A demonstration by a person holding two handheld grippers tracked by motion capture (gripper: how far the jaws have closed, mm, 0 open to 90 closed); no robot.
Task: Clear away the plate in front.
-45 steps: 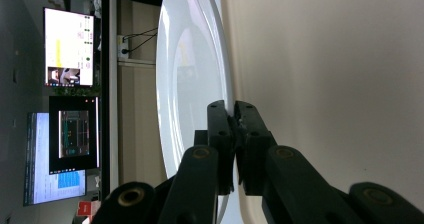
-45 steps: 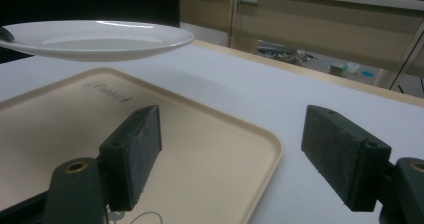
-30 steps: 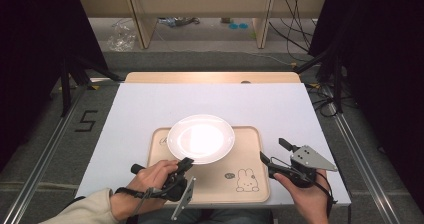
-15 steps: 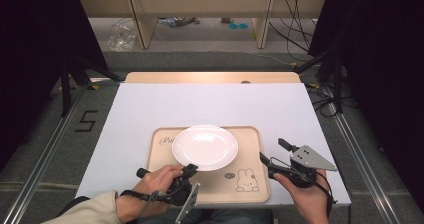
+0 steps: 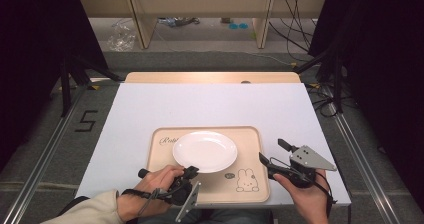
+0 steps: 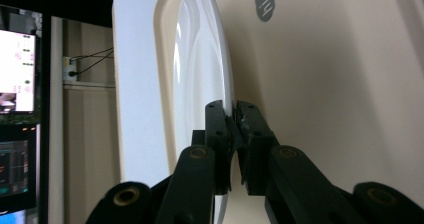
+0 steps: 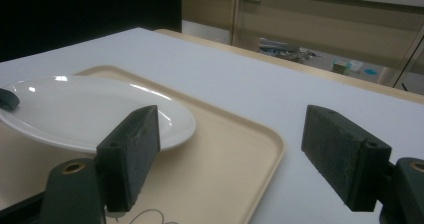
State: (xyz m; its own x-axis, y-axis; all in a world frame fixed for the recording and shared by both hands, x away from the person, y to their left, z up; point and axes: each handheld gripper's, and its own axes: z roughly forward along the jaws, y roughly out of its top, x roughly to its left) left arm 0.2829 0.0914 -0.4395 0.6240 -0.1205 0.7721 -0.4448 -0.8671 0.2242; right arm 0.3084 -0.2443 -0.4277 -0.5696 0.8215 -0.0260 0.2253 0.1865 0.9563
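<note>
We see a white plate sitting on a beige tray, which lies on the white table top near the person's edge. The plate covers the left and middle part of the tray; the tray's right part is bare, with a small rabbit drawing near its front right corner and some script lettering at its far left corner.

Left gripper is at the plate's near rim, held in the person's left hand. In the left gripper view we see the left gripper with its jaws clenched on the plate's thin rim, one jaw on each face of it, pads tight against the edge. The plate looks turned on its side there because the camera is rolled; the tray is behind it.

Right gripper is over the table just beside the tray's right edge, held in the right hand, grey three-cornered plate on top. In the right gripper view we see the right gripper with jaws spread wide apart, nothing between them, released. Its left jaw stands in front of the plate's near rim, but we cannot tell contact; the tray's corner lies between the jaws.
</note>
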